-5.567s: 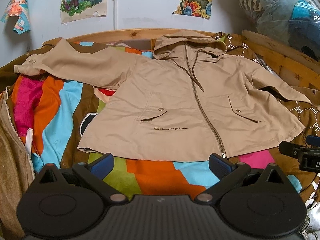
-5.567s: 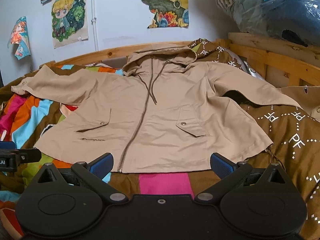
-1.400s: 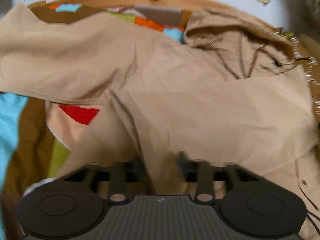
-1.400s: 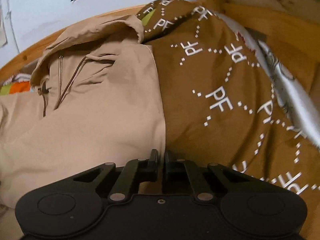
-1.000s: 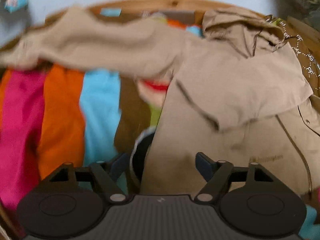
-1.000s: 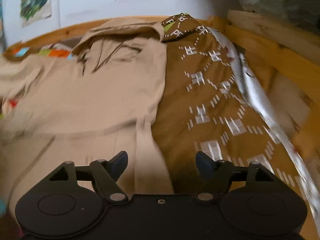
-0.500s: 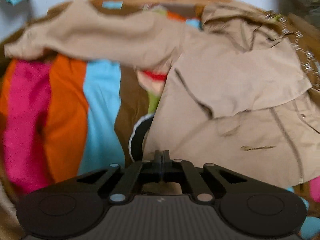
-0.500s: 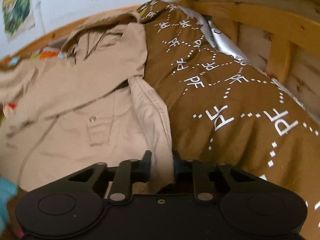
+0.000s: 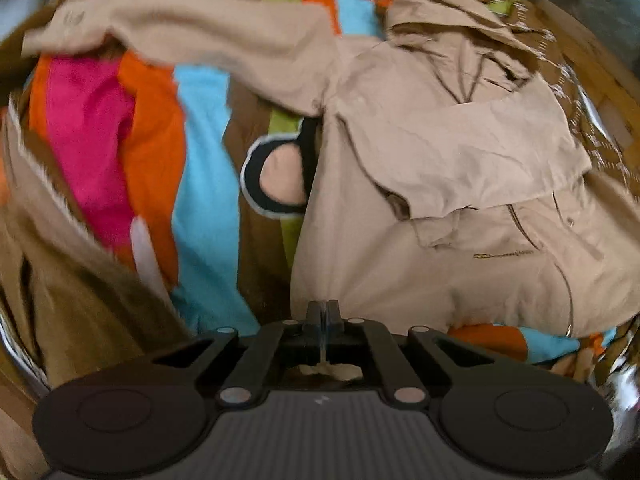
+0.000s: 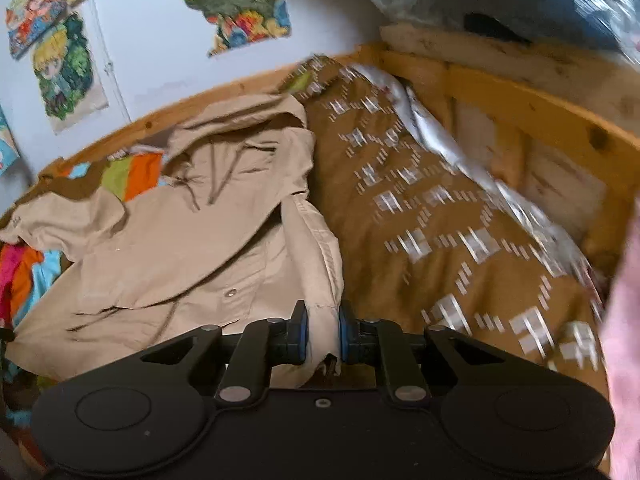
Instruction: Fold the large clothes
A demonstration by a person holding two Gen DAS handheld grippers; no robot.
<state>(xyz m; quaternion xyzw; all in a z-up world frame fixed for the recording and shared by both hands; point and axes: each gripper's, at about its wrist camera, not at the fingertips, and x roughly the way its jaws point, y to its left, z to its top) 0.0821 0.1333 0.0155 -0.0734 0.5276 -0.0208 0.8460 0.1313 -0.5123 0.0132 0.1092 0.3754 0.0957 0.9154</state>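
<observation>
Jacket [image 9: 440, 168] tan, hooded, spread on striped bedspread [image 9: 200, 184]; one sleeve [image 9: 472, 152] folded across chest, other sleeve [image 9: 180, 28] stretched out toward far left. Left gripper [image 9: 322, 312] pinched tight at lower hem corner, scrap of tan cloth visible behind fingers. Right gripper [image 10: 320, 332] narrowed onto bunched hem edge, blue pads [image 10: 301, 334] pressing fabric on both sides. Brown patterned blanket [image 10: 440, 220] just beside jacket, against wooden bed rail [image 10: 540, 108]. Posters [image 10: 64, 68] on wall.
</observation>
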